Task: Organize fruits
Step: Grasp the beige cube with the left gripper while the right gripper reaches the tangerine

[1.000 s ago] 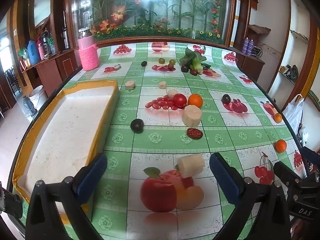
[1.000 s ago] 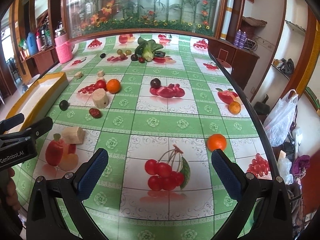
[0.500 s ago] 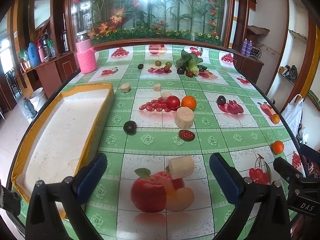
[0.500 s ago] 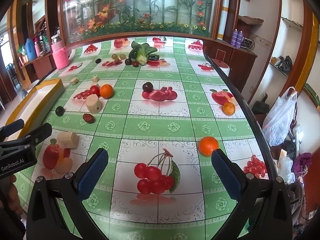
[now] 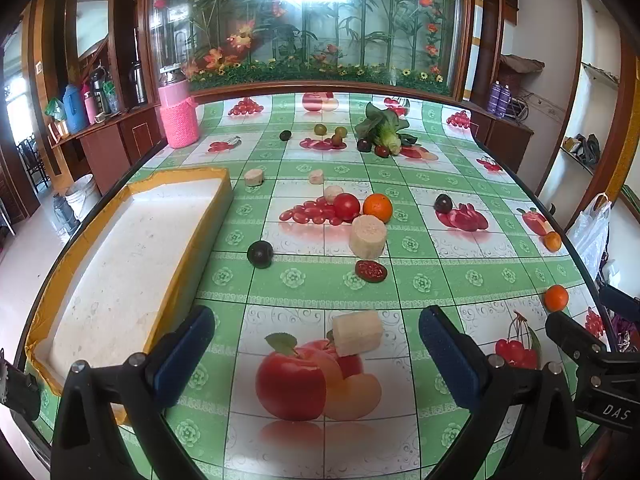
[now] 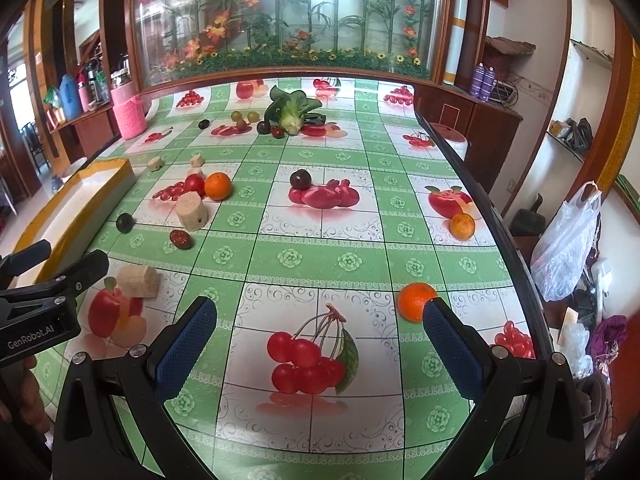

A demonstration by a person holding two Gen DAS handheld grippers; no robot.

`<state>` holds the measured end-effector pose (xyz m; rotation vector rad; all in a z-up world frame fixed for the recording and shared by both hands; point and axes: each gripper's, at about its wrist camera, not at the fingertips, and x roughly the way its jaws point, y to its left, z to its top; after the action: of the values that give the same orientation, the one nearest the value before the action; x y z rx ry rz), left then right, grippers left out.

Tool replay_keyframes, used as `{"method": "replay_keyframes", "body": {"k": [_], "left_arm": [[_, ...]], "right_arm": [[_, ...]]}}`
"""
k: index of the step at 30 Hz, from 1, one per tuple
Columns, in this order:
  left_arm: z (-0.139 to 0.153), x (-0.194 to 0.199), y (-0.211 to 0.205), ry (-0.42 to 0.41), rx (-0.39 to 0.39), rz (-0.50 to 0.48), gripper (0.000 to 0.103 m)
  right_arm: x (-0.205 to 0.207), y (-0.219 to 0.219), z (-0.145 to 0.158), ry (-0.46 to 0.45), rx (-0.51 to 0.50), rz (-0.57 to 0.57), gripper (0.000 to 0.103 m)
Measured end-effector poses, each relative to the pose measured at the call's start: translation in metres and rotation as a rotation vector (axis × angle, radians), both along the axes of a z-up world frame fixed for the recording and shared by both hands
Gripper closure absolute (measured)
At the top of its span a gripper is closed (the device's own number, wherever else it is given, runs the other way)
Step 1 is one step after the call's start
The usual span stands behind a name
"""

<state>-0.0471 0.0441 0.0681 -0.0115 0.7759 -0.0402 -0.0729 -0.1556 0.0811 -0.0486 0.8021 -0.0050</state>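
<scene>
Lying just ahead of the wide-open left gripper [image 5: 316, 344], a pale banana chunk [image 5: 356, 333].

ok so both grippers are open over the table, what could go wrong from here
The orange near the right gripper sits close to the table edge; a nudge from the finger beside it could roll it off.

The pale banana chunk ahead of the left gripper lies on its side and looks soft, so a hard squeeze may crush it or make it roll.

Real fruit sits among printed fruit on the tablecloth, so a print could be mistaken for a target.
</scene>
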Motion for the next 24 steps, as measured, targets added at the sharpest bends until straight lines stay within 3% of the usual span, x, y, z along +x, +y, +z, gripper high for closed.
{"method": "replay_keyframes", "body": {"k": [9, 24], "left_arm": [[-0.020, 0.001, 0.008, 0.095, 0.056, -0.003, 0.000], [-0.039, 0.018, -0.020, 0.208, 0.054, -0.070, 0.000]], "right_arm": [[0.011, -0.042, -0.015, 0.069, -0.042, -0.043, 0.000], [0.037, -0.073, -0.047, 0.163, -0.026, -0.054, 0.000]]}}
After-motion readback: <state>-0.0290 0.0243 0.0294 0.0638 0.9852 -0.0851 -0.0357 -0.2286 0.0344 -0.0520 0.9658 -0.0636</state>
